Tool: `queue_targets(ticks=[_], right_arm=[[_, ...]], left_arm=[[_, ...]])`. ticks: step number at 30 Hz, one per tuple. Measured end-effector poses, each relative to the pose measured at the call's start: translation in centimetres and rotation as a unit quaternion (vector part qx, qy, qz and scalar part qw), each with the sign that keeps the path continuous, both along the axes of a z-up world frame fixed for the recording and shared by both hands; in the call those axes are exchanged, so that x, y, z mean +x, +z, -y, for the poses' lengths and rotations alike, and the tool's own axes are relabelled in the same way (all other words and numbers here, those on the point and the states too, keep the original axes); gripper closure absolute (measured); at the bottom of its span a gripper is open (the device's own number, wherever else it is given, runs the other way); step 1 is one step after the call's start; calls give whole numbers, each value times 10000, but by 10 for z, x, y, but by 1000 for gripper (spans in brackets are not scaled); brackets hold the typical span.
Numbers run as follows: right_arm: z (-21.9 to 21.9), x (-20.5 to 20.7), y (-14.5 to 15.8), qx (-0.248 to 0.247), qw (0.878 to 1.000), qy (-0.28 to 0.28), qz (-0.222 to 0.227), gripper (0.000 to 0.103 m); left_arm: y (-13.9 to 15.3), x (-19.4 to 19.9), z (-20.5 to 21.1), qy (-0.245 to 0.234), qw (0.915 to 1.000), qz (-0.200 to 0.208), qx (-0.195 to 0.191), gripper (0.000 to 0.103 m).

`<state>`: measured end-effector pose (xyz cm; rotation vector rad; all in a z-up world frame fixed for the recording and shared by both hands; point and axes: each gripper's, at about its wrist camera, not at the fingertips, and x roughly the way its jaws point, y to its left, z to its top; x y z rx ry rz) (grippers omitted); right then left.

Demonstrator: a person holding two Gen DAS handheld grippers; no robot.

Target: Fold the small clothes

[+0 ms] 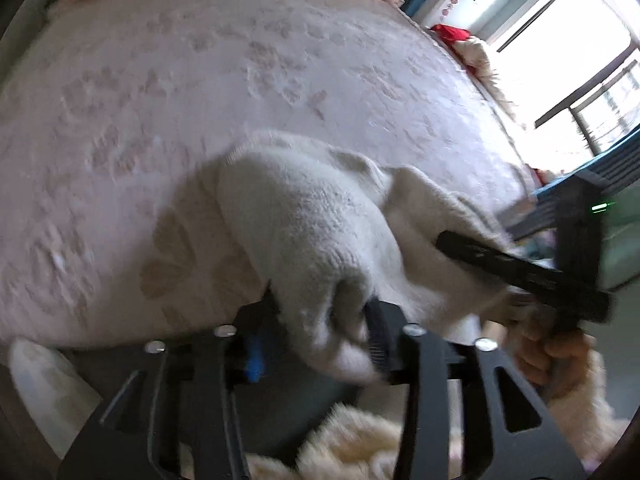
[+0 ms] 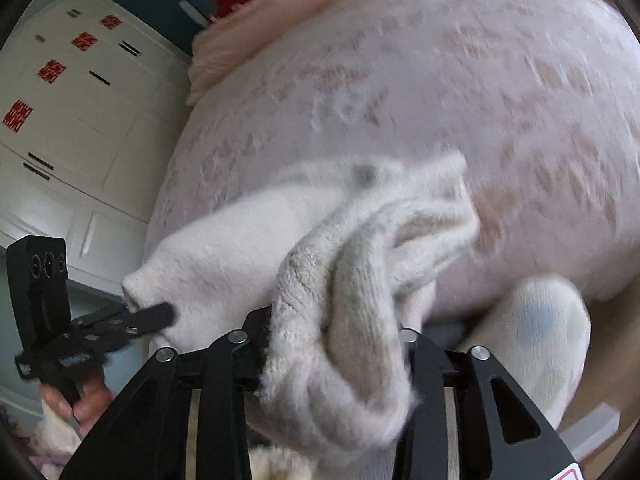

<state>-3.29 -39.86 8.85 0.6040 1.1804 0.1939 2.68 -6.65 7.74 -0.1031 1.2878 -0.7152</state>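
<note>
Quick read of what's going on: the thing being folded is a small fuzzy cream sweater, and it sits bunched up at the near edge of the bed, the one with the pale pink patterned cover. Everything else I'll place off that bed.

The left gripper is right at the bed's near edge, with a lump of the sweater lying between its jaws. The jaws look parted fairly wide and I can't see the pads actually squeezing the knit, so my guess is the cloth just rests there loosely. It's blurry, so take that with a grain of salt.

The right gripper is at the same edge, further along toward the window side. A thick rolled wad of sweater fills the gap between its jaws and drapes down over the front. Whether it's pinched or just lying there, I honestly can't tell.

Why both at one edge? Looks like each holds one end of the same side so the cloth can be carried over and laid flat on the bed. It's still a heap, no clean fold showing yet.

A white sock hangs off the bed's near edge too.
</note>
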Motion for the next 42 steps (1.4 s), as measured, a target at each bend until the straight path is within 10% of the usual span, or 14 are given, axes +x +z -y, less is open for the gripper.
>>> queue_targets(ticks=[5, 12, 21, 26, 30, 42], right_arm=[[-2, -30, -39, 165, 9928, 511, -1071, 57], [37, -10, -19, 218, 9995, -78, -205, 31], [14, 41, -99, 671, 9950, 290, -686, 23], [9, 41, -103, 1209, 9908, 123, -592, 52], [6, 32, -62, 1128, 9934, 148, -156, 69], [-41, 68, 172, 790, 9728, 722, 2053, 69]], left_arm=[[-8, 6, -38, 330, 9992, -213, 76, 18], [-77, 32, -35, 637, 9936, -922, 117, 15], [-140, 37, -4, 622, 9905, -1219, -128, 12], [-156, 43, -2, 528, 9823, -1669, -660, 34], [-127, 40, -3, 360, 9856, -1417, -846, 60], [97, 66, -60, 116, 9852, 865, -1473, 59]])
